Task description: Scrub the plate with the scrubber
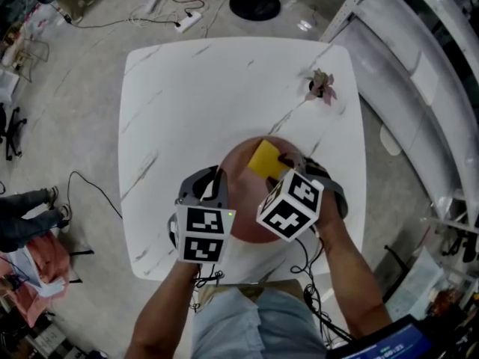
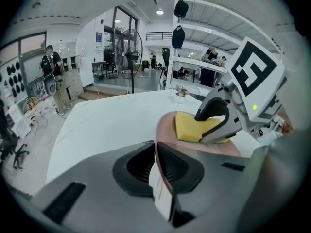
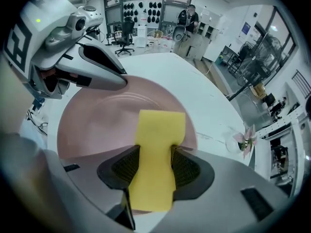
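A round pink plate (image 1: 243, 226) lies near the front edge of the white table (image 1: 194, 103). My left gripper (image 1: 220, 184) is shut on the plate's left rim; in the left gripper view the rim (image 2: 164, 130) runs between the closed jaws of the left gripper (image 2: 155, 148). My right gripper (image 3: 156, 152) is shut on a yellow scrubber sponge (image 3: 159, 130), squeezed narrow between the pads. The sponge (image 1: 266, 159) rests on the far part of the plate (image 3: 97, 123). From the left gripper view, the right gripper (image 2: 219, 121) stands over the sponge (image 2: 190, 128).
A small vase with a pink flower (image 1: 322, 87) stands at the table's far right. Cables, a power strip (image 1: 187, 22) and a fan base (image 1: 254, 4) lie on the floor beyond the table. Shelving runs along the right.
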Available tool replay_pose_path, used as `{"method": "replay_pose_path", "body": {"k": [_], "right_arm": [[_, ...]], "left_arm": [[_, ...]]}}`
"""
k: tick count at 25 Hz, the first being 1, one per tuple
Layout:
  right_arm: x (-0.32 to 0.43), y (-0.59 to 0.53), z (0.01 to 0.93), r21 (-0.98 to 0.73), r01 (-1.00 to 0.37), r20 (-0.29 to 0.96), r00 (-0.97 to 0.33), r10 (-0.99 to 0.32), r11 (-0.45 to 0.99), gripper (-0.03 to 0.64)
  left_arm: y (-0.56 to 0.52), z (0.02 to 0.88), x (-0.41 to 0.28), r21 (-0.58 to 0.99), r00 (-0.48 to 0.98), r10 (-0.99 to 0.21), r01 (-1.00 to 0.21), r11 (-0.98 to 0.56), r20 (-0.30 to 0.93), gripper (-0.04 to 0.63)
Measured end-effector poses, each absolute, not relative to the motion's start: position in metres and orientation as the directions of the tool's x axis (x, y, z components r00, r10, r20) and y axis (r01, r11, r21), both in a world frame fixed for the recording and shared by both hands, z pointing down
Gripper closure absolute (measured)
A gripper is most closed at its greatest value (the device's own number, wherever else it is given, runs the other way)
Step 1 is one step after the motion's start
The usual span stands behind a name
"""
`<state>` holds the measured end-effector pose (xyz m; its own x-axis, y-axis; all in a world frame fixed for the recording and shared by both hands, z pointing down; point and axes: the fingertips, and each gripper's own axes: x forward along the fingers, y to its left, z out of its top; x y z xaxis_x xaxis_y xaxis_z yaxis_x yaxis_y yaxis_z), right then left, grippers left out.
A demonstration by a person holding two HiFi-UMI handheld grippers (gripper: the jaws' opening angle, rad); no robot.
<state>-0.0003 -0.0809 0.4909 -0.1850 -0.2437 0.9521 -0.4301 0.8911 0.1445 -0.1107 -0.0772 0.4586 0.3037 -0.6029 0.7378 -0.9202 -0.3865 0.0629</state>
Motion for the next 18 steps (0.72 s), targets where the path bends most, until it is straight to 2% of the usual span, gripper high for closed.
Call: {"method": "replay_pose_path", "body": {"k": [18], "right_arm": [[-0.054,-0.041,0.478,0.123,-0.2,0.943,-0.282,-0.177,0.972,0.405]], "left_arm": [[-0.079,0.456,-0.112,0.069,0.304,-0.599,-0.922,-0.382,0.741,0.575]]}}
